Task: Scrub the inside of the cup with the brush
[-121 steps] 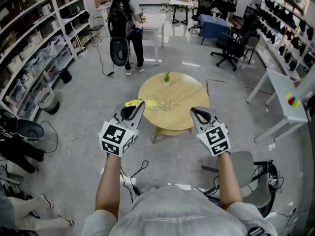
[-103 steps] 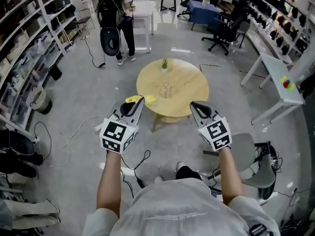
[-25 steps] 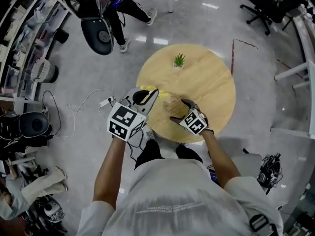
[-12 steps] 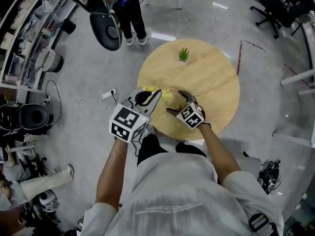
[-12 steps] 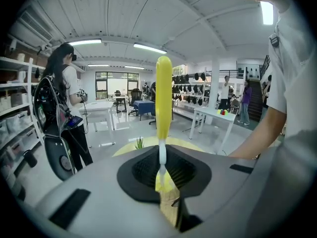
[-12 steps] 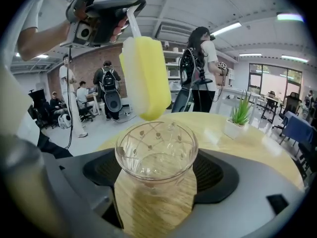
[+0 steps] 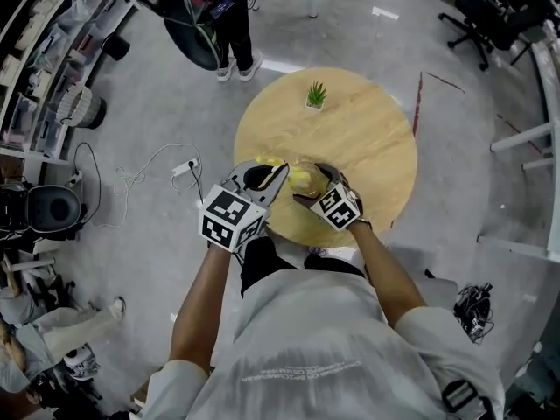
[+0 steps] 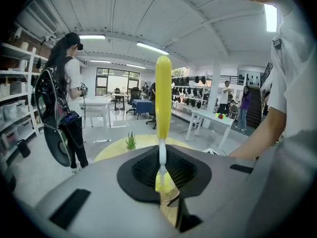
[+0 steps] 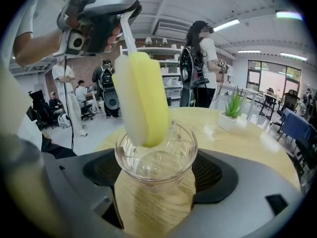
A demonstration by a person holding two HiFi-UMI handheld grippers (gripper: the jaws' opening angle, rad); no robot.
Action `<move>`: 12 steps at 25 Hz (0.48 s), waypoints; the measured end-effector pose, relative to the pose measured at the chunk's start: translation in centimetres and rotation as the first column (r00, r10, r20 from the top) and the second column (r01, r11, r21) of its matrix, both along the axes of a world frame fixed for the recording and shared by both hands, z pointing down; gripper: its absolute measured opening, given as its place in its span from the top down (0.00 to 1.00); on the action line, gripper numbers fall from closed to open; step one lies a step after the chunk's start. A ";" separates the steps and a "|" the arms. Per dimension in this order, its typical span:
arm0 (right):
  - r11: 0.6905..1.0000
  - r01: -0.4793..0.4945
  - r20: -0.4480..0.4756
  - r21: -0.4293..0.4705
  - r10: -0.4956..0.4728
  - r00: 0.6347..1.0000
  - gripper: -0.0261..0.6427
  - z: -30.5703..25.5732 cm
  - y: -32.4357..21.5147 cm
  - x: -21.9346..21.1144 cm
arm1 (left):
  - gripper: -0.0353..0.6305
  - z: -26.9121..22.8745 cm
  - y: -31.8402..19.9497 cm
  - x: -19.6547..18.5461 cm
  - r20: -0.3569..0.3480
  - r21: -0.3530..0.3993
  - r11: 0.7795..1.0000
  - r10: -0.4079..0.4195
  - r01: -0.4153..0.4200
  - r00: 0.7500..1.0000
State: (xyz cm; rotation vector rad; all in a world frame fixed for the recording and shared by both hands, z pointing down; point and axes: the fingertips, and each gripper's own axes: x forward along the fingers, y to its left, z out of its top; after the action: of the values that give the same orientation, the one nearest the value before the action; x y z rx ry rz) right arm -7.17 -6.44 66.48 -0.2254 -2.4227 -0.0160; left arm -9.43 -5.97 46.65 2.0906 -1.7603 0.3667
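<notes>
The right gripper [image 9: 157,178] clamps the clear glass cup [image 9: 156,155] by its lower body, with the jaws pressed to both sides. The left gripper [image 8: 161,171] is pinched tight on the thin white stem of the yellow sponge brush [image 9: 142,99]. The sponge head dips just inside the cup's rim, off to one side. To do this step well, hold the cup steady, sink the sponge to the cup's floor, then twist it against the wall.

Counting two tongs: left tongs [image 7: 276,171] and right tongs [image 7: 308,189]. One cup [image 9: 156,155] and one brush [image 9: 141,98] are showing. One round surface [image 7: 367,147] is carrying one potted plant [image 7: 315,94]. One bystander [image 7: 234,38] with a backpack is standing near; others farther off are staying too small to count.
</notes>
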 end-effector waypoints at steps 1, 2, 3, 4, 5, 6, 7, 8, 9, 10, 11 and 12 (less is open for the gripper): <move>1.000 -0.003 -0.004 -0.001 0.003 1.000 0.32 0.0 0.0 0.4 | 0.88 0.3 -0.4 0.4 0.001 -0.002 1.000 0.013 -0.013 1.000; 1.000 -0.006 -0.005 -0.002 0.006 1.000 0.32 0.0 0.0 0.8 | 0.88 0.5 -0.8 0.8 0.005 -0.003 1.000 0.026 -0.026 1.000; 1.000 -0.009 -0.004 -0.003 0.009 1.000 0.32 0.0 0.0 1.1 | 0.88 0.7 -1.2 1.1 0.009 -0.003 0.999 0.036 -0.036 0.999; 1.000 -0.013 -0.001 -0.001 0.013 1.000 0.32 0.1 -0.1 1.4 | 0.88 0.9 -1.7 1.4 0.011 0.001 0.999 0.041 -0.041 0.999; 1.000 -0.017 0.003 0.001 0.017 1.000 0.32 0.1 -0.1 1.6 | 0.88 1.1 -2.1 1.6 0.011 0.008 0.999 0.038 -0.038 0.999; 1.000 -0.021 0.005 0.000 0.021 1.000 0.32 0.1 -0.1 1.7 | 0.88 1.4 -2.5 1.7 0.010 0.016 0.999 0.028 -0.028 1.000; 1.000 -0.025 0.005 -0.005 0.025 1.000 0.32 0.2 -0.1 1.8 | 0.88 1.7 -2.8 1.8 0.008 0.024 1.000 0.017 -0.017 1.000; 1.000 -0.029 0.004 -0.013 0.029 1.000 0.32 0.2 0.0 1.9 | 0.88 2.0 -3.0 1.9 0.008 0.028 1.000 0.010 -0.010 1.000; 0.999 -0.030 0.004 -0.018 0.030 1.000 0.32 0.3 0.0 2.0 | 0.88 2.4 -3.2 2.1 0.011 0.029 1.000 0.009 -0.009 1.000; 0.999 -0.029 0.003 -0.017 0.029 1.000 0.32 0.3 0.0 2.1 | 0.88 2.7 -3.4 2.3 0.017 0.028 1.000 0.014 -0.014 1.000; 1.000 -0.027 0.003 -0.013 0.027 1.000 0.32 0.3 -0.1 2.2 | 0.88 3.0 -3.7 2.5 0.026 0.025 0.999 0.022 -0.023 0.999; 1.000 -0.024 0.002 -0.008 0.024 1.000 0.32 0.3 -0.1 2.3 | 0.88 3.4 -3.9 2.8 0.037 0.020 0.999 0.033 -0.034 0.999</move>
State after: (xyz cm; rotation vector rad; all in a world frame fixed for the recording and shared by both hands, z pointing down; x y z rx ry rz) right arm -4.90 -6.57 66.80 -0.1995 -2.4280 0.0039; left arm -6.59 -9.88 50.05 2.1428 -1.7589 0.4010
